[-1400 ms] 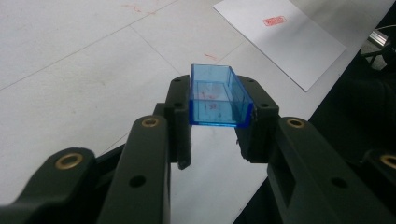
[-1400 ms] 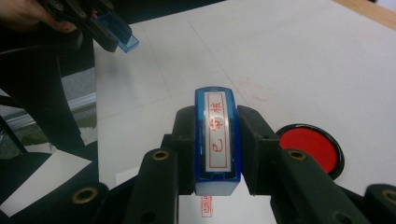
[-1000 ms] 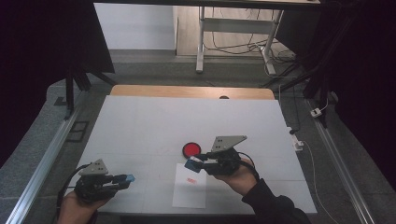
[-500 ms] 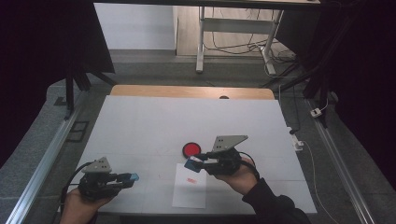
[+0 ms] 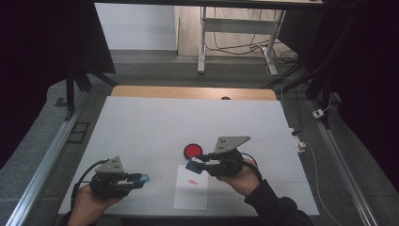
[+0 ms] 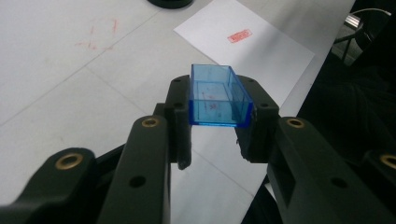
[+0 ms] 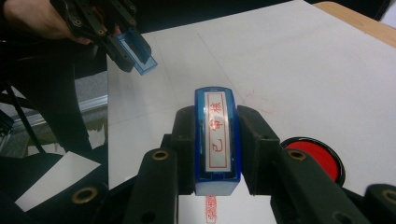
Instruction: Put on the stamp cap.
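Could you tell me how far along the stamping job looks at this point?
Done: the sheet of paper already bears a red imprint. In hand: the right claw grips the stamp, the left claw its blue cap. Probably left: capping the stamp.

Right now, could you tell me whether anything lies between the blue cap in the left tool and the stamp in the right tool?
Nothing visible does: the blue cap and the stamp face each other across bare table, with only the paper's edge below.
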Available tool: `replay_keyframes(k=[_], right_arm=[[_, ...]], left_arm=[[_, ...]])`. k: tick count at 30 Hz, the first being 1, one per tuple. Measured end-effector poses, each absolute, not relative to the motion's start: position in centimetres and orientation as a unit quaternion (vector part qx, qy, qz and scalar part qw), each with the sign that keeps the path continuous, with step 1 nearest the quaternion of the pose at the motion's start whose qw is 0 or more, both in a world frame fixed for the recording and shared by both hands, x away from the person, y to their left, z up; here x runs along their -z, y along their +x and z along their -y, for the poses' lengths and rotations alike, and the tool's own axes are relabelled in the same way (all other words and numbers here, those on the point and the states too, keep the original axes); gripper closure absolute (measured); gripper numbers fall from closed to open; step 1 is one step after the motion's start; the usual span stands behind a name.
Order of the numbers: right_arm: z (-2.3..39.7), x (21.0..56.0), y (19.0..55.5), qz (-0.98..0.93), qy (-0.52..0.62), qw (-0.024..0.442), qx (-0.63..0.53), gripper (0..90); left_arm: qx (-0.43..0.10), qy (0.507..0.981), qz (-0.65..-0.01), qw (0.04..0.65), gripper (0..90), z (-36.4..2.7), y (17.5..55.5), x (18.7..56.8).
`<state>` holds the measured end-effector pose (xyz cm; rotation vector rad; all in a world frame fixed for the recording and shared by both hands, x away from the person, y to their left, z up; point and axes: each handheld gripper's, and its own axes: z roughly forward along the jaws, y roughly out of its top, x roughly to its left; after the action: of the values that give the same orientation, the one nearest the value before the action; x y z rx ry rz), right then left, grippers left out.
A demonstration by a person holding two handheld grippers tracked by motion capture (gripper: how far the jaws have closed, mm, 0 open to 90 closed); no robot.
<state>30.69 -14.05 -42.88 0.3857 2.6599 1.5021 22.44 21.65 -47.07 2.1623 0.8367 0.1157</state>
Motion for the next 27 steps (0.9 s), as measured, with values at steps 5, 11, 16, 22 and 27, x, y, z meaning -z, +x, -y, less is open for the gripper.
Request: replay_keyframes(k=[5,11,16,22,27], right_arm=[[14.1,42.6,30.7,-0.865,0.121,0.031,-0.487,69.9],[14.3,42.4,30.7,-0.863,0.12,0.03,-0.49,69.9],[14.3,42.1,30.7,-0.862,0.114,0.029,-0.493,69.9],[14.3,41.9,30.7,-0.861,0.114,0.029,-0.494,69.9],[14.4,41.7,30.7,-0.862,0.112,0.029,-0.494,69.9]], left_arm=[[-0.034,0.855,-0.318,0.409,68.1,-21.3,23.1,47.0],[-0.031,0.86,-0.3,0.412,68.2,-20.3,23.9,46.8],[-0.028,0.862,-0.279,0.422,68.1,-19.6,24.7,46.7],[-0.028,0.866,-0.252,0.431,68.1,-18.5,25.6,46.7],[-0.016,0.87,-0.227,0.438,68.1,-17.6,26.4,46.7]])
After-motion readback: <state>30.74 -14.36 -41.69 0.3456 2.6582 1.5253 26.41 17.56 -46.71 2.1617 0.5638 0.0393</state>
